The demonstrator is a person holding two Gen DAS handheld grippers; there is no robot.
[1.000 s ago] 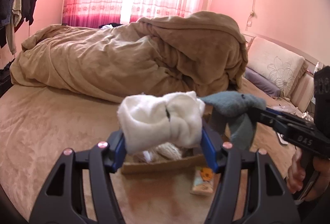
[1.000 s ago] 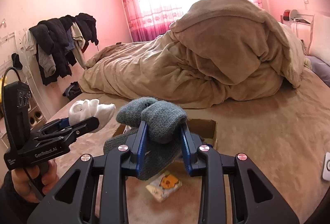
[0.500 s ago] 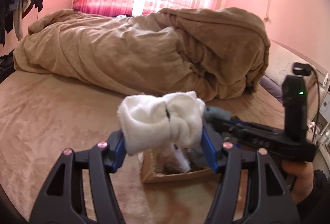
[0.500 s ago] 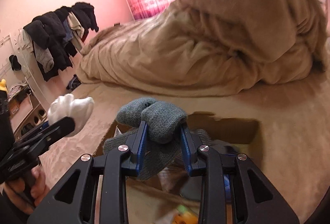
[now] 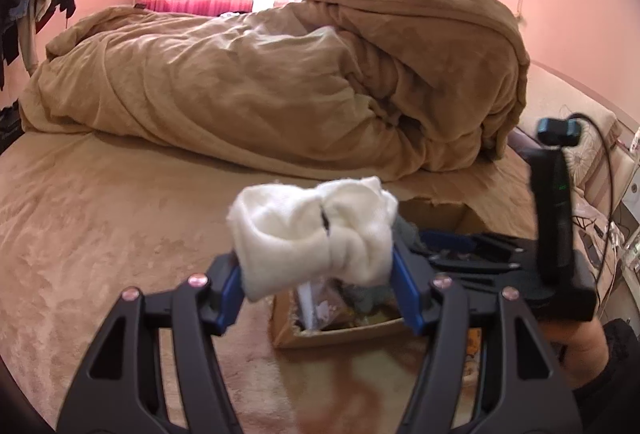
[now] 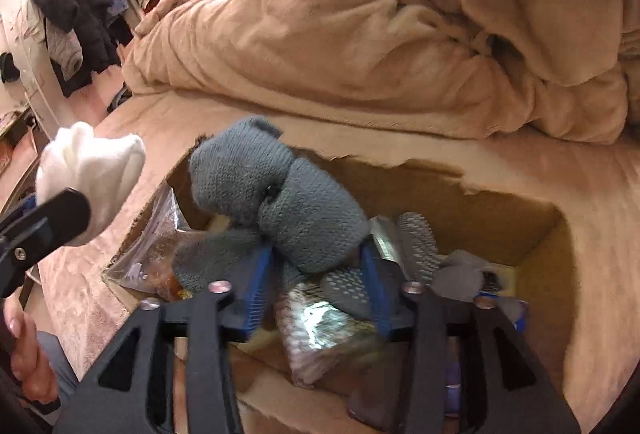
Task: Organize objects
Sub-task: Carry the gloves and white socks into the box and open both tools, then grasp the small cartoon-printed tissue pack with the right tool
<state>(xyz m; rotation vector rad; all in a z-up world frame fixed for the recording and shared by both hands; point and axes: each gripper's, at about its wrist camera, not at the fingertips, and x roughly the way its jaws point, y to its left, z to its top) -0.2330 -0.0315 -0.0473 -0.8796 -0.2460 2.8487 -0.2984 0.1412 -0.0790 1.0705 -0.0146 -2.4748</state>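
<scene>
My left gripper (image 5: 318, 270) is shut on a rolled white sock (image 5: 312, 232) and holds it above the bed, just left of an open cardboard box (image 5: 332, 338). The white sock also shows in the right wrist view (image 6: 92, 170). My right gripper (image 6: 316, 266) is shut on a rolled grey sock (image 6: 276, 194) and holds it over the open cardboard box (image 6: 532, 234). The box holds plastic packets, grey patterned socks and other small items. The right gripper's body shows in the left wrist view (image 5: 520, 262), over the box.
The box sits on a tan bedsheet (image 5: 100, 234). A big heaped tan duvet (image 5: 280, 82) lies behind it. Dark clothes hang on a rack (image 6: 92, 6) at the left. Pillows and cables (image 5: 600, 170) are at the right. A small orange packet (image 5: 474, 344) lies by the box.
My right gripper has moved forward and down with the grey sock, now over the box opening. My left gripper still holds the white sock and has drawn nearer the box.
</scene>
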